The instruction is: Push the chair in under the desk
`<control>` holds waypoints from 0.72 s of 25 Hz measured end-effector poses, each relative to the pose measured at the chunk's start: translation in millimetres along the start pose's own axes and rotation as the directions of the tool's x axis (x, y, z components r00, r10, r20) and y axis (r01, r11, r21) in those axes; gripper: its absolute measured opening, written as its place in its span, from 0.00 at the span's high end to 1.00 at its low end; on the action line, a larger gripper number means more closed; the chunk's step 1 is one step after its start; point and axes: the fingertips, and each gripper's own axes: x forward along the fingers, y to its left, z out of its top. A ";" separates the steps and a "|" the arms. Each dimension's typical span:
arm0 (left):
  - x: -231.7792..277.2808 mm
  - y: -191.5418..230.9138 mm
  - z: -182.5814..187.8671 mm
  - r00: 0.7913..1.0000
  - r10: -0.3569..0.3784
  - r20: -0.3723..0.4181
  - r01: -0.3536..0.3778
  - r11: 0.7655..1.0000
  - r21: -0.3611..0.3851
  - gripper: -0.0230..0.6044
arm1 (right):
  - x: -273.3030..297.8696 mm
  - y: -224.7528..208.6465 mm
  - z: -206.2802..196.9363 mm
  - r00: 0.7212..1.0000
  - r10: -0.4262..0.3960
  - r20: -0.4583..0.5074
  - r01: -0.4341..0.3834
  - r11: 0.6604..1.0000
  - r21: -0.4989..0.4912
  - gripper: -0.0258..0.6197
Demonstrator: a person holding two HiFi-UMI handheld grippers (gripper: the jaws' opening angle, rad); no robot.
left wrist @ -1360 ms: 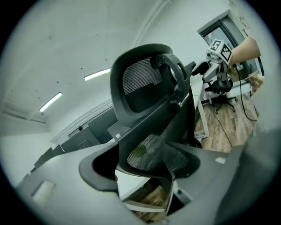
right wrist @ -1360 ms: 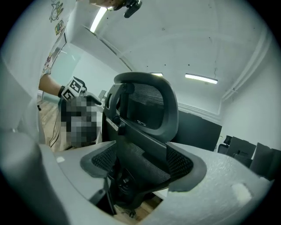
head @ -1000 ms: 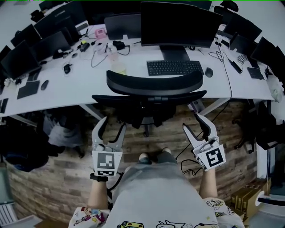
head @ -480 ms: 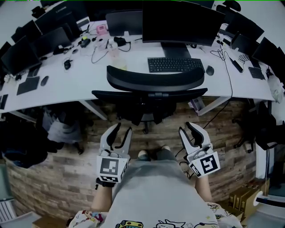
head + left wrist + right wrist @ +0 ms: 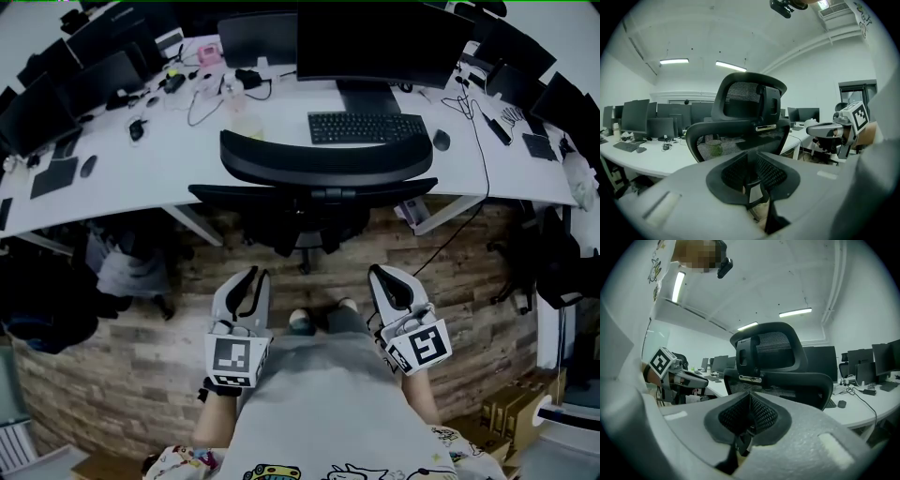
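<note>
The black mesh chair (image 5: 319,178) stands tucked against the white desk (image 5: 141,187), its backrest toward me; it also fills the left gripper view (image 5: 740,126) and the right gripper view (image 5: 787,380). My left gripper (image 5: 251,275) hovers over the floor well short of the chair, close to the person's left leg. Its jaws have just been closing and now stand together with nothing between them (image 5: 751,153). My right gripper (image 5: 382,273) hangs at matching distance on the other side, jaws closed on nothing (image 5: 750,394). Neither gripper touches the chair.
A keyboard (image 5: 367,127), mouse (image 5: 441,141), a large monitor (image 5: 375,42) and loose cables lie on the desk. Dark bags (image 5: 42,309) sit under the desk at left. The person's feet (image 5: 323,323) stand on wood-pattern flooring between the grippers. Cardboard boxes (image 5: 506,412) are at lower right.
Both grippers have drawn back from the chair toward the person's body and lowered. Their jaws went from wide open to together. The chair stayed at the desk.
</note>
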 end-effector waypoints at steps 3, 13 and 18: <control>-0.8 -0.1 0.4 1.000 0.005 0.012 -0.005 1.000 -0.006 0.90 | 2.4 1.1 -2.8 1.000 -0.002 -0.007 0.002 1.000 0.005 0.96; 2.8 1.1 -0.8 1.000 0.007 0.004 -0.007 1.000 -0.012 0.95 | 11.0 4.7 -11.0 0.998 0.040 -0.044 -0.039 0.999 0.026 0.96; 3.7 1.4 -0.7 1.000 0.006 0.001 -0.006 1.000 -0.004 0.95 | 12.2 5.5 -14.4 0.996 0.061 -0.067 -0.059 0.998 0.026 0.96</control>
